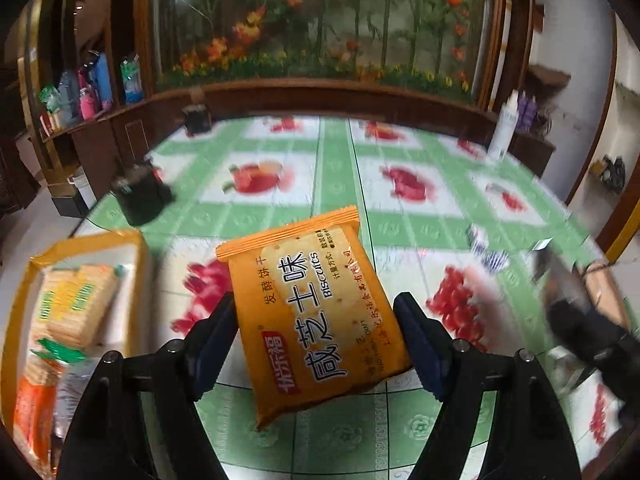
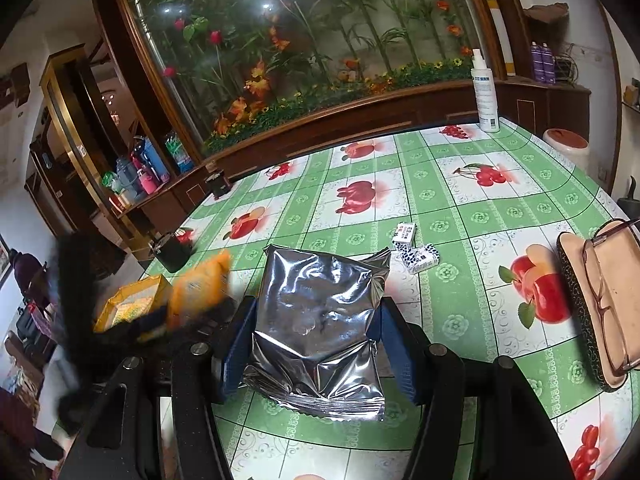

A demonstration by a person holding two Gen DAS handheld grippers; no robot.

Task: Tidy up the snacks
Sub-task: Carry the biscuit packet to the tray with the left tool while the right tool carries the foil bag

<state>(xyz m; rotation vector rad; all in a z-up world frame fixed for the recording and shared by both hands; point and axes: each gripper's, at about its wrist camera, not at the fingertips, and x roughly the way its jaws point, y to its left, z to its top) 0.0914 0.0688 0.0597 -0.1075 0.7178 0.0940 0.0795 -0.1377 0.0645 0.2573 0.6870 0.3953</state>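
Note:
An orange biscuit packet (image 1: pixel 312 316) sits tilted between the blue pads of my left gripper (image 1: pixel 316 312), which is shut on its two long edges and holds it above the table. It stays sharp while the background is blurred. To its left a yellow box (image 1: pixel 80 248) holds several snack packets. My right gripper (image 2: pixel 318 312) is shut on a silver foil packet (image 2: pixel 320 320), gripped by its sides just over the tablecloth. In the right wrist view the left gripper and its orange packet (image 2: pixel 200 288) show as a blur beside the yellow box (image 2: pixel 132 300).
The table wears a green and white fruit-print cloth (image 2: pixel 460 200). Small blue and white packets (image 2: pixel 416 252) lie beyond the silver one. An open glasses case with spectacles (image 2: pixel 600 304) is at the right, a white spray bottle (image 2: pixel 486 92) far back, black pots (image 2: pixel 172 252) at the left edge.

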